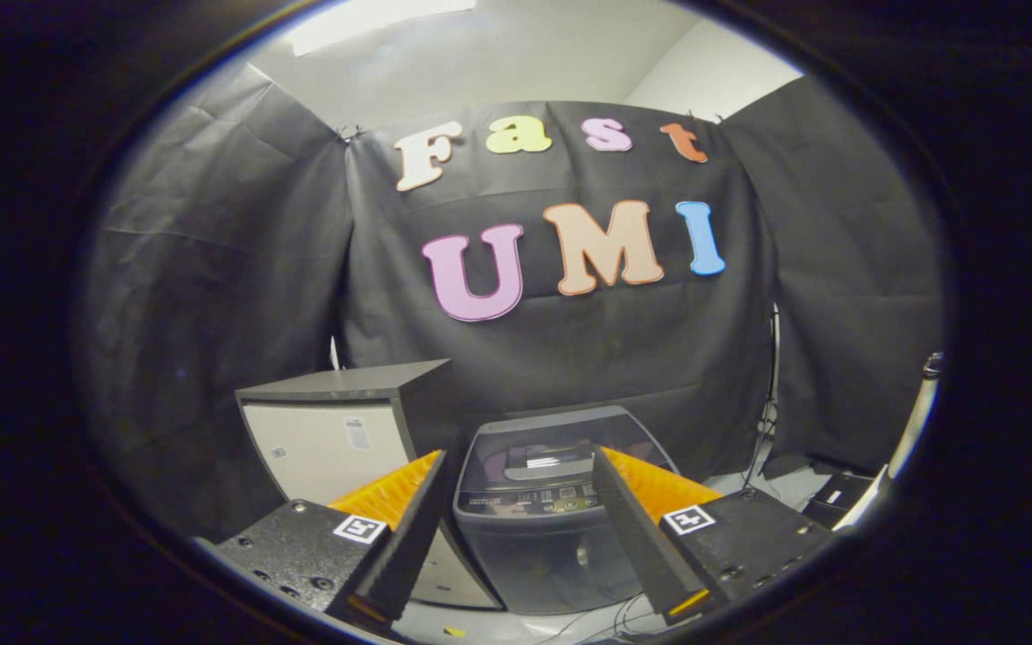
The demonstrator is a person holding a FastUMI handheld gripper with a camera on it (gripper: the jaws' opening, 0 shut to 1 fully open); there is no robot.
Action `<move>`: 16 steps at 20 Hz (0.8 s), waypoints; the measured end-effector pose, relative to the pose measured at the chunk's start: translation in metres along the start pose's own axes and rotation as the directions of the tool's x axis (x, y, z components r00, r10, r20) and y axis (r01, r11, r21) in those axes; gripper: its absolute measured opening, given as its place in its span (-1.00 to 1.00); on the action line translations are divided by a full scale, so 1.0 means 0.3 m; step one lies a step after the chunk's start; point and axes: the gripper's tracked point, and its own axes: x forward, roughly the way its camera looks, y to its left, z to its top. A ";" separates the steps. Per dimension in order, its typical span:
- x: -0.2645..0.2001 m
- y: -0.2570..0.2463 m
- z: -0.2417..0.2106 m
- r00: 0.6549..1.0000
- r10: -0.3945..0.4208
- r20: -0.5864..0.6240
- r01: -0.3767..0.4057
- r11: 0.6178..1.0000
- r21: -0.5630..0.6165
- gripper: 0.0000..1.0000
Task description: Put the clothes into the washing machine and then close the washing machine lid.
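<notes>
Washing machine (pixel 543 511) stands beyond the spread, empty gripper (pixel 520 502).

One gripper (pixel 520 502), one washing machine (pixel 541 520), one cabinet (pixel 337 430).

The gripper has two fingers (pixel 404 528), spread apart with nothing clamped, and each finger mount carries one square marker tag (pixel 360 528), two tags in all. One small grey washing machine stands just ahead, seen in the gap, with one lid (pixel 561 439), which is down, and one control strip along its front edge. One pale box-like cabinet with a dark top stands beside the machine. One light panel (pixel 373 18) shows on the ceiling. One slim pole (pixel 915 421) leans at the far side. A few thin cables (pixel 606 618) lie on the floor below the machine; their number is unclear.
</notes>
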 end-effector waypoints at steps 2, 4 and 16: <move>-0.028 -0.005 0.006 1.000 0.001 -0.004 -0.001 0.999 0.036 0.93; -0.058 -0.009 0.040 1.000 0.007 0.018 -0.007 0.999 0.045 0.93; -0.247 -0.123 0.095 0.997 0.058 0.059 -0.059 0.998 0.019 0.93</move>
